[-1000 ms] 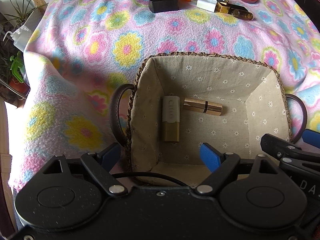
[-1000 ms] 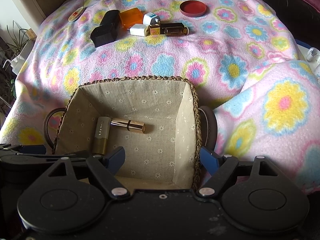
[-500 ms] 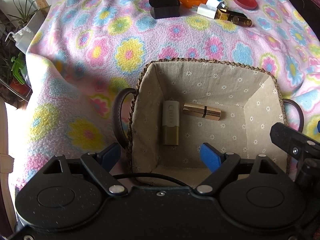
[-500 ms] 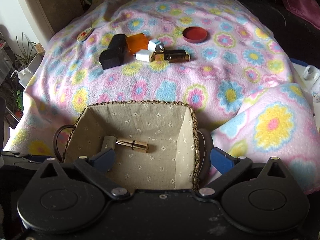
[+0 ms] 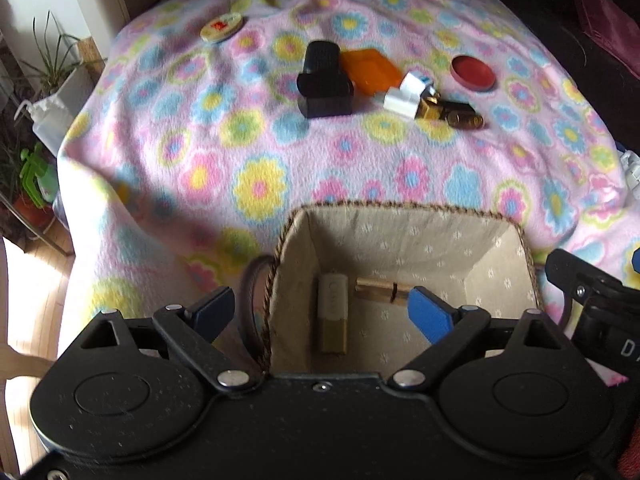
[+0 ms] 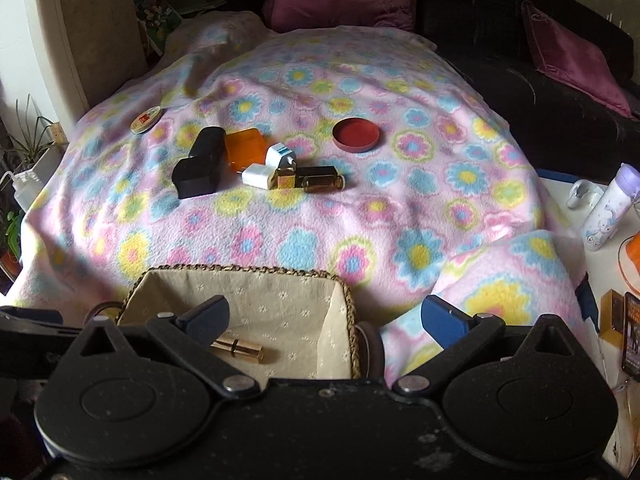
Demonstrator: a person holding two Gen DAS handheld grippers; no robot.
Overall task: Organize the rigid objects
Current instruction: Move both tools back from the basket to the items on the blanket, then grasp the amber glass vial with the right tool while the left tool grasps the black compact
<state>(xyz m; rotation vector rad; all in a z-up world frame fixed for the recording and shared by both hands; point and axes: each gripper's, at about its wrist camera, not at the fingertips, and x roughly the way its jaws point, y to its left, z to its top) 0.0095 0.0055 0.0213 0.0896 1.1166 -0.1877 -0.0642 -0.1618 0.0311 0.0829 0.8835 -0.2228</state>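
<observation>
Two tubes lie in the fabric-lined woven basket (image 5: 400,236) under the left claw (image 5: 322,310): a white-and-gold lipstick (image 5: 333,316), a gold one (image 5: 380,293). Left claw opening, right claw (image 6: 324,320) spread, both empty. Beyond: black case (image 6: 198,164), orange box (image 6: 245,146), white chargers (image 6: 270,166), red lid (image 6: 356,134) unsorted.

Your stock, as it lies:

- Woven basket (image 5: 404,236), cloth-lined, daisy print, braided rim, loop handles; sits on the flowered blanket at the near edge.
- In it, flat on the floor: white-and-gold lipstick tube (image 5: 333,316) and gold lipstick (image 5: 380,292), close together, roughly at right angles.
- Farther up the blanket, clustered: black case (image 6: 199,162), orange box (image 6: 246,148), two white chargers (image 6: 268,166), gold-and-black tube (image 6: 308,176), amber vial (image 6: 323,184).
- Apart from these: red round lid (image 6: 356,134), open side up; round tin (image 6: 146,119).
</observation>
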